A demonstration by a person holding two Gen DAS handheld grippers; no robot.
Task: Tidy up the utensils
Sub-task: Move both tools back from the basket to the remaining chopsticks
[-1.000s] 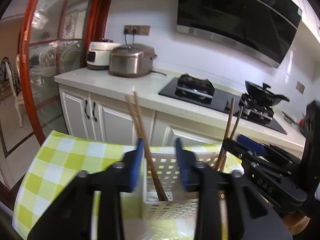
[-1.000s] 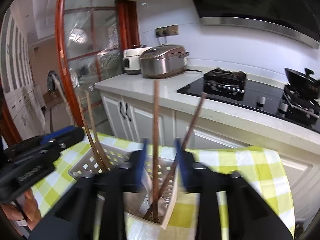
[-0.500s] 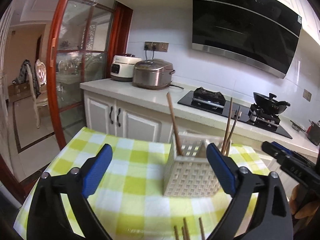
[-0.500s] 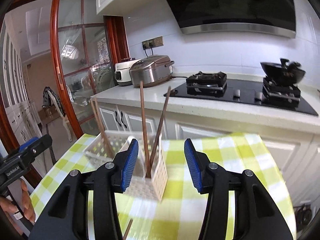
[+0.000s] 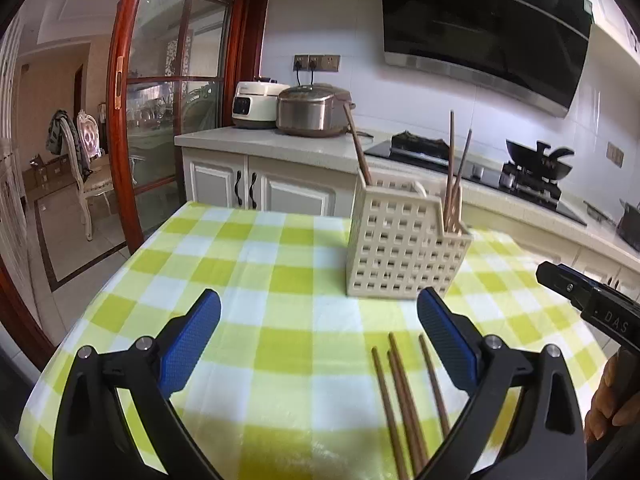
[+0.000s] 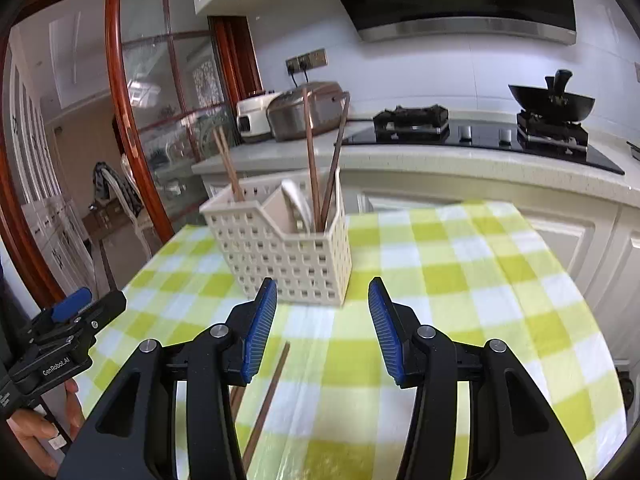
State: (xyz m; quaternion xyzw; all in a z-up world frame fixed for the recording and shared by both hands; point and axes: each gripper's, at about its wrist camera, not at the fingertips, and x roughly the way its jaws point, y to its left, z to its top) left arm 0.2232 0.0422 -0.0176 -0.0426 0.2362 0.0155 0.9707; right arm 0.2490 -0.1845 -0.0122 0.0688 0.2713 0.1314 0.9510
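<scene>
1. The basket looks like cream plastic, matt, with rows of small square holes.
2. The chopsticks look like brown wood, smooth and dull.
3. The cloth on the desk is soft-looking, with yellow-green and white squares and a few folds.
4. The left gripper has black, slightly shiny plastic arms and small silver metal screws. Its blue pads look rough and bumpy.
5. The right gripper has blue pads with fine ridges.
6. The rice cooker is shiny brushed metal.
7. The stove top is glossy black glass.
</scene>
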